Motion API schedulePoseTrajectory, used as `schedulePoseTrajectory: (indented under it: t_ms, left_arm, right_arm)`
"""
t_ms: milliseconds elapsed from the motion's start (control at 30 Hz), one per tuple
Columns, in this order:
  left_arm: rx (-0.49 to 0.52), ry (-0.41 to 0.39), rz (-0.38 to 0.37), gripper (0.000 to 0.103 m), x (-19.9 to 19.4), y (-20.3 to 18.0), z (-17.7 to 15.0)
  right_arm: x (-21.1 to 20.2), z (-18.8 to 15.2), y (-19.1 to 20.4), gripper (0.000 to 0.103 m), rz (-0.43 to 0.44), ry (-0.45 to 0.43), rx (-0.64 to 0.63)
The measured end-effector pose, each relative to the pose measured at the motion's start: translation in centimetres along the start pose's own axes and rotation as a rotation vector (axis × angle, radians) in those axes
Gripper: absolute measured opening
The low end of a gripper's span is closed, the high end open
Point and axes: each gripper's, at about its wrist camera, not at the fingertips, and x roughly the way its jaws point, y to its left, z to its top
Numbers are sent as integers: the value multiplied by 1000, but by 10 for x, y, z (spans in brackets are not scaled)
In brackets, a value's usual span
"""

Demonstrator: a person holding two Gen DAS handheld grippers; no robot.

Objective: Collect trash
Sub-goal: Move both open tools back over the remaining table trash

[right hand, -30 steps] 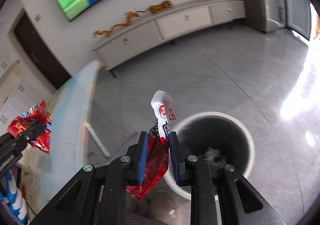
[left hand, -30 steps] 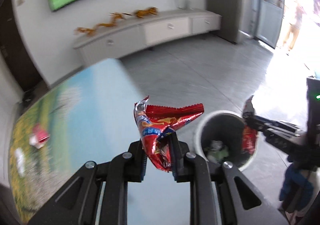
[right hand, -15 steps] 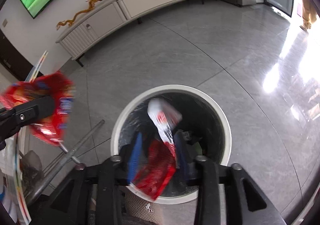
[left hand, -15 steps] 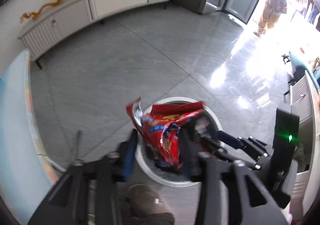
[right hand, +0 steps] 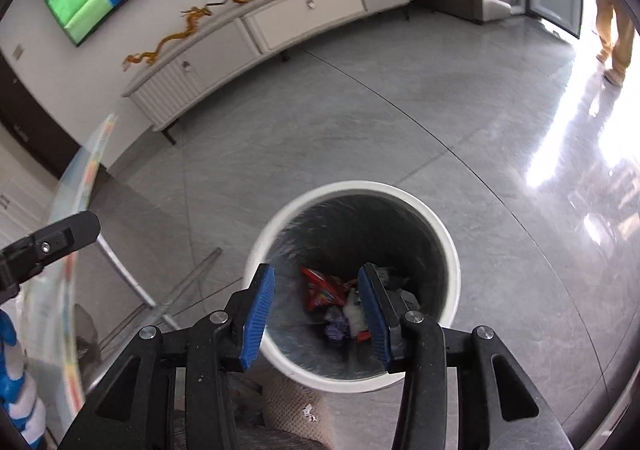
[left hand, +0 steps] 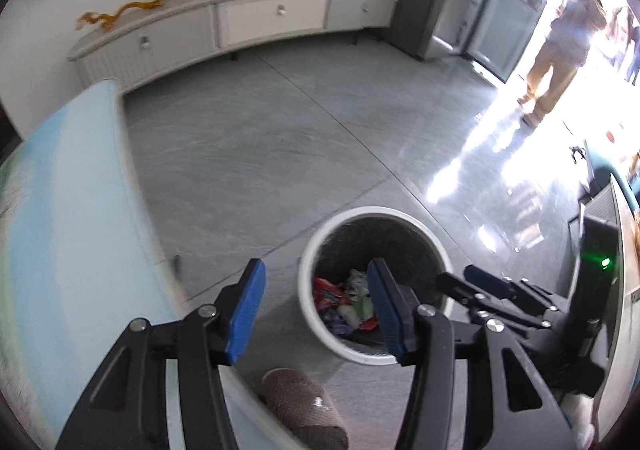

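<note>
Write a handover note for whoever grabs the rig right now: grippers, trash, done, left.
Left gripper: open, nothing between the pads.
Right gripper: open, empty, right over the bin.
White bin on the floor beside the table; red snack wrapper and other scraps lie inside.
Done: the wrappers visible here are in the bin.
Left: these views show only part of the tabletop, so check it for more trash and bin it.

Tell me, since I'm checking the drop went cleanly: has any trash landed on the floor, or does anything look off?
Nothing stands out. The bin stands upright, and the wrappers lie inside it. No litter shows on the floor around it. The left gripper and right gripper are open, with nothing between the jaws.
</note>
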Motion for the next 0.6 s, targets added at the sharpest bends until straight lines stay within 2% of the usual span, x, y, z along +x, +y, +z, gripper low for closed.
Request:
schedulePoseTrajectory:
  t_ms: [267, 600]
  left_arm:
    - [-112, -143, 160, 51, -82, 82, -35]
    - [-276, -256, 378, 51, -195, 219, -51]
  right_arm:
    - [-33, 3, 80, 41, 94, -34, -153]
    - [-81, 31, 222, 41, 281, -118, -385]
